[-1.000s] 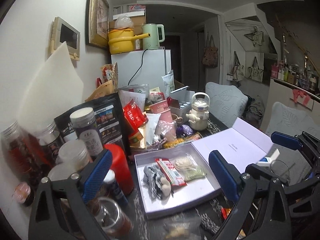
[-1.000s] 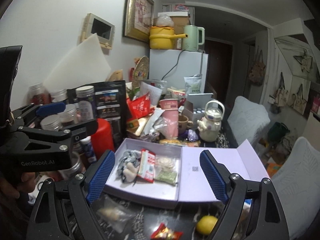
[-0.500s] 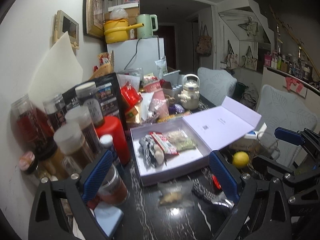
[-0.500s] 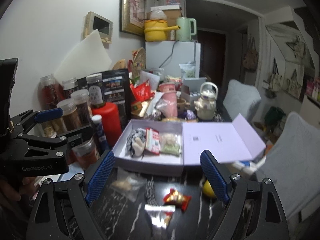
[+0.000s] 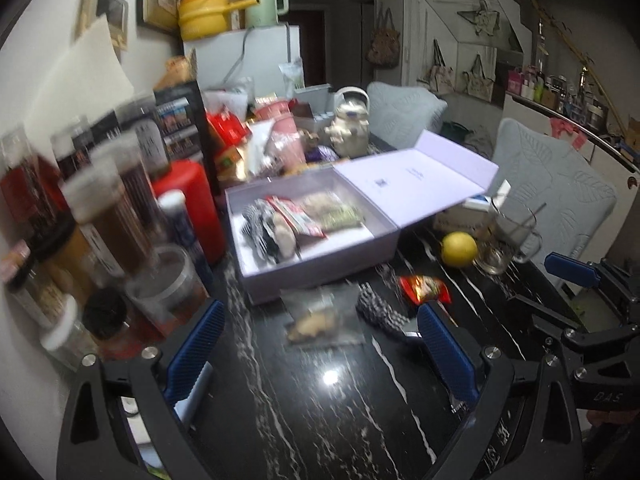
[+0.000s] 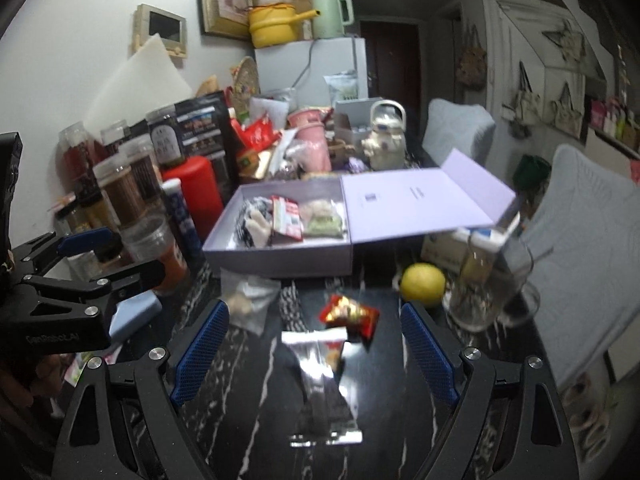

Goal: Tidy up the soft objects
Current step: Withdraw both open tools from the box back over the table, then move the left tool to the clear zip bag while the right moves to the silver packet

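— Hovering wide open and empty: right hand-held gripper [image 6: 314, 352] over a silver foil packet [image 6: 322, 376] and a red snack wrapper [image 6: 349, 317] on the black marble bench [image 6: 248, 412], likely lining up a pick.

— And the left hand-held gripper [image 5: 318, 354]?

— Also spread wide, holding nothing, facing a clear bag [image 5: 320, 320] and a knitted black-and-white piece [image 5: 378, 312]. Lying just beyond, lid flung back for easy dropping in: lilac box [image 5: 320, 268], already keeping a striped soft toy [image 5: 260, 232] and packets.
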